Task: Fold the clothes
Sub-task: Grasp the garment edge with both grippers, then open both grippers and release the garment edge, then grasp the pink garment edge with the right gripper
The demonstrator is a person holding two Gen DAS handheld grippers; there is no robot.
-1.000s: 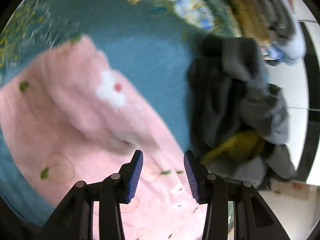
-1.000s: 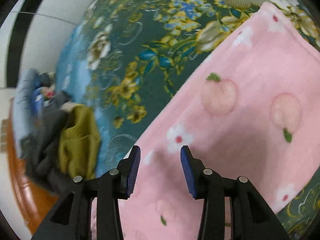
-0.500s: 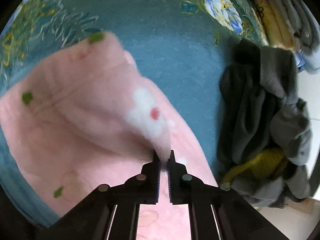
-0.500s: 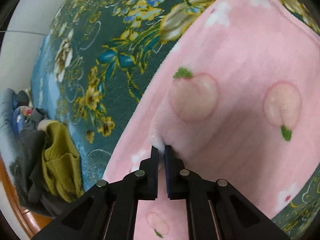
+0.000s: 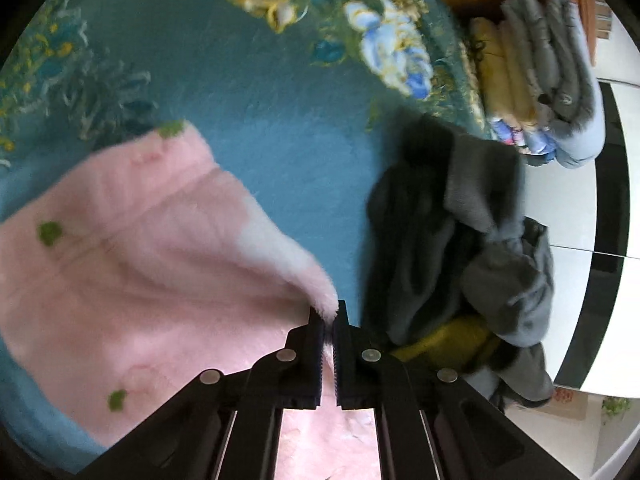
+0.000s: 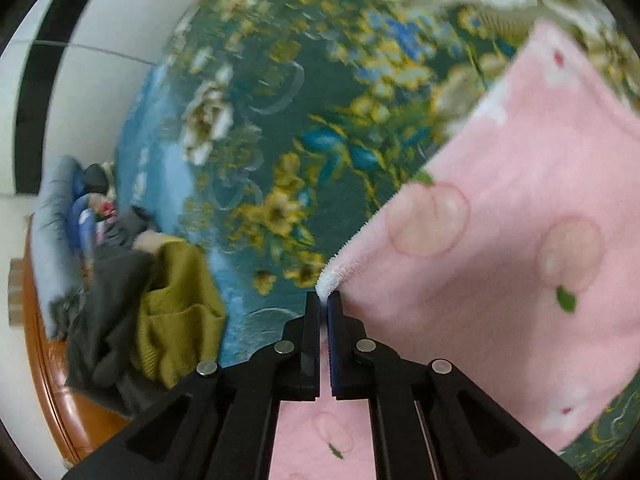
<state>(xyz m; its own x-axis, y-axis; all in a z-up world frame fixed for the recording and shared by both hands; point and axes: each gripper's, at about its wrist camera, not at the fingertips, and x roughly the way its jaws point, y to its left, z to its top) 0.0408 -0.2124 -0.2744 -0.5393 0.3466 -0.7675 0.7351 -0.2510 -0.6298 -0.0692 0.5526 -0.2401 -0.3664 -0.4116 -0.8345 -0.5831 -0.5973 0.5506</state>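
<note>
The pink fleece garment point(image 5: 152, 264), printed with pale peaches, green leaves and small white flowers, lay spread on the teal floral bedspread point(image 5: 280, 148) and was pinched up at two points along its edge. The left gripper point(image 5: 329, 312) had its jaws closed tight on a fluffy corner of the fabric, which rose in a soft peak to the pads while the rest draped away to the left; the jaws had only just finished closing on it. The right gripper point(image 6: 324, 300) was likewise clamped on a white-fringed corner of the same garment point(image 6: 500, 264), its jaws also just closed, with the cloth stretching off to the right in a taut, flat sheet. Only the right wrist view showed the peach print clearly and the straight hemmed edge running up across the bedspread point(image 6: 280, 128). Only the left wrist view showed the folded stack of yellow and grey clothes point(image 5: 536, 80) at the far edge of the bed, with a band of orange wood behind it. Both views caught the loose heap of dark grey clothes point(image 5: 448, 248) with an olive-yellow knit point(image 6: 176, 312) tucked into it, lying well apart from the pink piece, near the bed's edge by the white floor point(image 5: 568, 208).
</note>
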